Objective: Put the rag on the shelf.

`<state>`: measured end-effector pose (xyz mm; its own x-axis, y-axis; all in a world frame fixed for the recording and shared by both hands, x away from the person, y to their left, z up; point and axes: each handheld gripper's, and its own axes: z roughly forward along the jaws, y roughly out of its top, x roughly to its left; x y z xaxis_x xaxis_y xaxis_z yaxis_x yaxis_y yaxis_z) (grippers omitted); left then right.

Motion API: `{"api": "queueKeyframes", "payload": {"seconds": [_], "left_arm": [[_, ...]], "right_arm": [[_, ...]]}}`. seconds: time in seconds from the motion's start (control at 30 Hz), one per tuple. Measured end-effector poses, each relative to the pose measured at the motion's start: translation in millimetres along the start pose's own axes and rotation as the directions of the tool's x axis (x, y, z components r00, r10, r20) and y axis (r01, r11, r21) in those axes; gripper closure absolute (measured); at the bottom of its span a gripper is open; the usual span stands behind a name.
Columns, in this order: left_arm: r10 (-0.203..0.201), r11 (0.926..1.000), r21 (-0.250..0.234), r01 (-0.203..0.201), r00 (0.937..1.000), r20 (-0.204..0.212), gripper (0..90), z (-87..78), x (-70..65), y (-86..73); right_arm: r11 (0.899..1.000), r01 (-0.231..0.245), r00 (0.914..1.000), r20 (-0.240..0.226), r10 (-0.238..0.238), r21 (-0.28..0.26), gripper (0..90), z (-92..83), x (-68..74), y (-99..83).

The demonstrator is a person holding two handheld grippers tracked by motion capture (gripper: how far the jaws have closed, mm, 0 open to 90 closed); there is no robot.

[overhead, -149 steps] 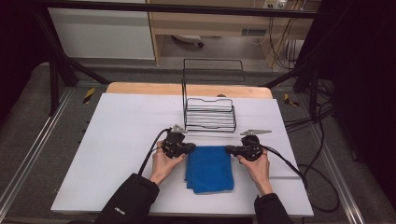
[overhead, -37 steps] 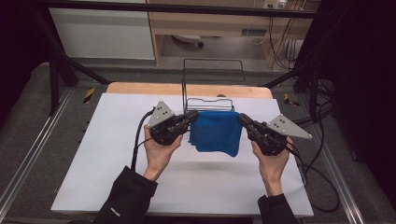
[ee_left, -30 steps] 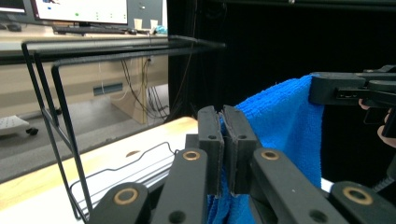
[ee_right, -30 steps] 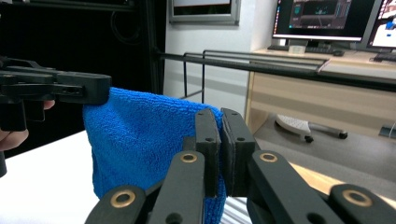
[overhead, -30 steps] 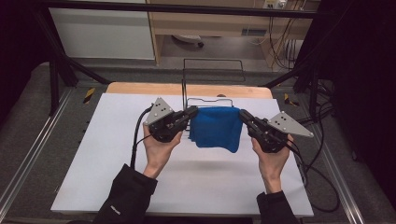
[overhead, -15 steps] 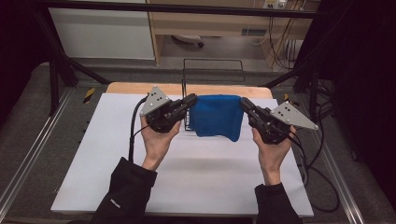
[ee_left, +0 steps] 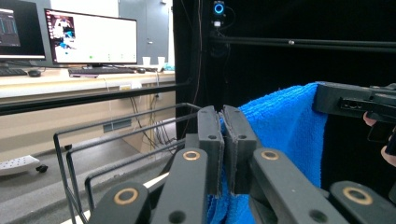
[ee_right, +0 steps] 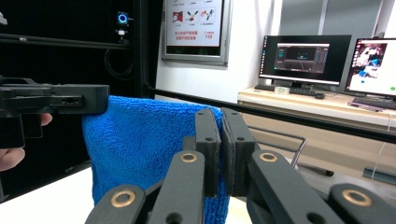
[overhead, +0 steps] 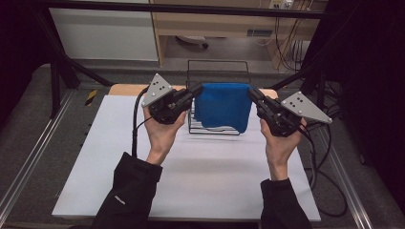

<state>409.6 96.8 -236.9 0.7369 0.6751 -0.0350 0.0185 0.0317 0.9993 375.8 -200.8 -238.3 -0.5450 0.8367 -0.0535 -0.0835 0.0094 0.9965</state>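
A folded blue towel hangs in the air between my two grippers, above the black wire rack. My left gripper is shut on the towel's upper left corner, and in the left gripper view its jaws pinch the blue towel edge at the left gripper tips. My right gripper is shut on the upper right corner. In the right gripper view the blue towel drapes down behind the closed right gripper, with the other gripper holding its far corner.
The wire rack stands at the back middle of the white table, its bars also in the left gripper view. Cables trail off the table's right side. Desks with monitors lie beyond the table.
Both hands have lifted the towel off the table front and carried it up and back. It now hangs above the wire rack, higher than half a second ago.
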Motion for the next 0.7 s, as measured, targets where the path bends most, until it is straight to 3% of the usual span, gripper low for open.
{"api": "queueKeyframes", "payload": {"seconds": [0.7], "left_arm": [[0.013,0.9976,-0.067,-0.015,0.9996,-0.023,86.4,9.8,10.1,37.9]], "right_arm": [[0.998,0.032,0.9992,0.025,-0.031,-0.051,86.9,18.6,-5.6,35.7]]}}
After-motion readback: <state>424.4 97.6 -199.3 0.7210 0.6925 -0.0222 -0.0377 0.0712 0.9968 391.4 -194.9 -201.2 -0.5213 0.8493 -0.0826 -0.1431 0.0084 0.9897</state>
